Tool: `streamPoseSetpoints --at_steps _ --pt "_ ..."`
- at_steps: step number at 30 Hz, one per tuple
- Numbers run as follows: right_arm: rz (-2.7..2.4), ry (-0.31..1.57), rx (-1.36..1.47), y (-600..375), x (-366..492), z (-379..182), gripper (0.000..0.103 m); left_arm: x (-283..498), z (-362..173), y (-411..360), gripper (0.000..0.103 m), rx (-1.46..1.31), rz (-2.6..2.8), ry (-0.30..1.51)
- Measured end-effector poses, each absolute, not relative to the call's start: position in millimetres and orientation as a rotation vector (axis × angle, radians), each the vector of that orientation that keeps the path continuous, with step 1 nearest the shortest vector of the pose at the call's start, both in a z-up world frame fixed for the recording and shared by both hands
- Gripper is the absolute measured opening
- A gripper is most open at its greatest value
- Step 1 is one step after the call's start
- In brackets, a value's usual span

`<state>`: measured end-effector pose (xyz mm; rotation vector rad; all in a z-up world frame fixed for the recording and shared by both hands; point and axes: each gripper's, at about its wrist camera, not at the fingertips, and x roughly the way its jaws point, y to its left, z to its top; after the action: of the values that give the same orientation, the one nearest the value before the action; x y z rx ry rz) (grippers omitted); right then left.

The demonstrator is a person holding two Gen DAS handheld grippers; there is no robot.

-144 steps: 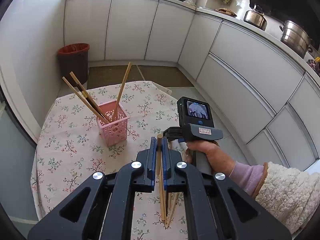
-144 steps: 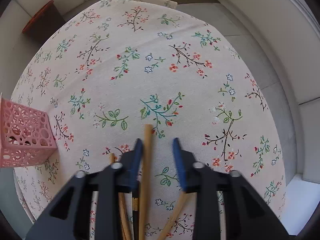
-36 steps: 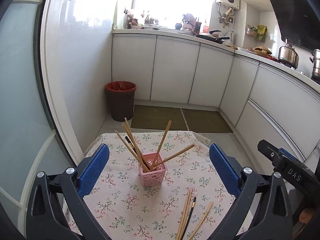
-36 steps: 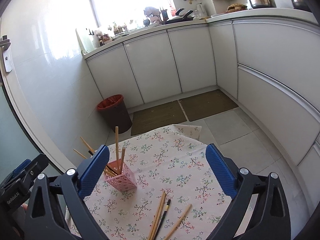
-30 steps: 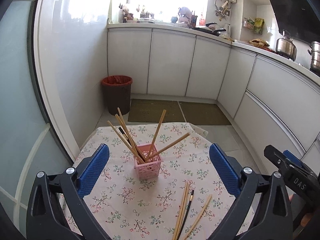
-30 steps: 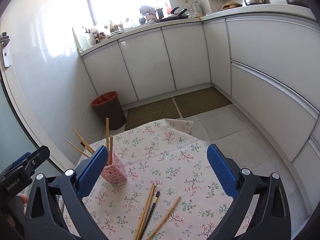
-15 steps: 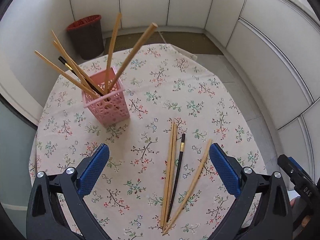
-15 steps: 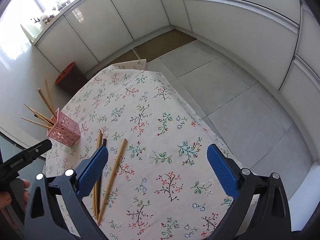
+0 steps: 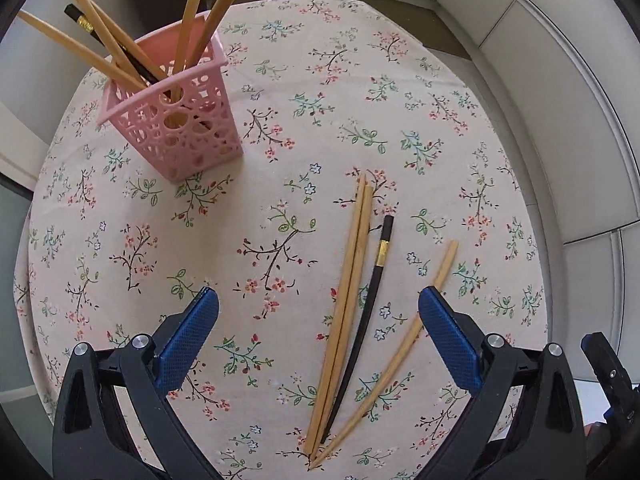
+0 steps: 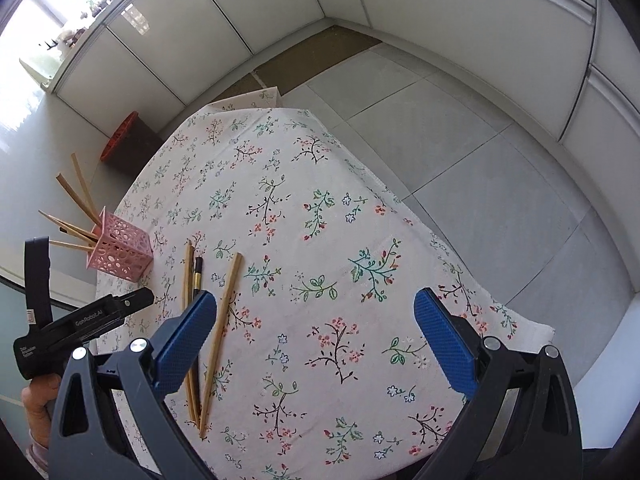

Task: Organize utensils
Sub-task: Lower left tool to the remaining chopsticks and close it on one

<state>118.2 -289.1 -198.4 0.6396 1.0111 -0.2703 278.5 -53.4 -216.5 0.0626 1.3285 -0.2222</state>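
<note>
A pink perforated basket (image 9: 172, 120) stands at the table's far left and holds several wooden chopsticks and a black one. On the floral cloth lie two wooden chopsticks side by side (image 9: 348, 280), a black chopstick (image 9: 370, 296) beside them and a single wooden chopstick (image 9: 408, 340) angled to their right. My left gripper (image 9: 318, 320) hangs open just above them, its fingers wide on either side. My right gripper (image 10: 316, 320) is open over bare cloth, with the same chopsticks (image 10: 224, 312) by its left finger and the basket (image 10: 120, 248) further left.
The round table (image 10: 360, 208) drops off to a tiled floor (image 10: 480, 140) on the right. A red-rimmed bin (image 10: 124, 140) stands behind it, by white cabinets. A hand (image 10: 36, 404) holds the left gripper's black body (image 10: 80, 324).
Both grippers have dropped lower and closer to the table, still open. The left gripper, shut on a chopstick 4.8 s ago, is now open and holds nothing.
</note>
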Motion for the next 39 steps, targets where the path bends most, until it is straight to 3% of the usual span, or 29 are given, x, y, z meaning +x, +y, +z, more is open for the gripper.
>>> streamPoseSetpoints --at_steps 2,4,9,13,39 --pt "-0.262 1.029 0.657 -289 119 -202 0.096 283 -219 -52 0.092 0.061 -0.203 1.325" --pt "-0.253 1.046 0.657 -286 120 -204 0.096 289 -222 -50 0.082 0.048 -0.192 1.333" --pt "-0.244 1.036 0.609 -280 119 -200 0.096 292 -224 -53 0.078 0.047 -0.19 1.341" --pt "-0.241 1.047 0.619 -282 120 -202 0.096 294 -227 -58 0.058 0.064 -0.201 1.349" --pt "-0.255 1.069 0.601 -284 120 -207 0.096 327 -248 -87 0.051 0.134 -0.161 1.349"
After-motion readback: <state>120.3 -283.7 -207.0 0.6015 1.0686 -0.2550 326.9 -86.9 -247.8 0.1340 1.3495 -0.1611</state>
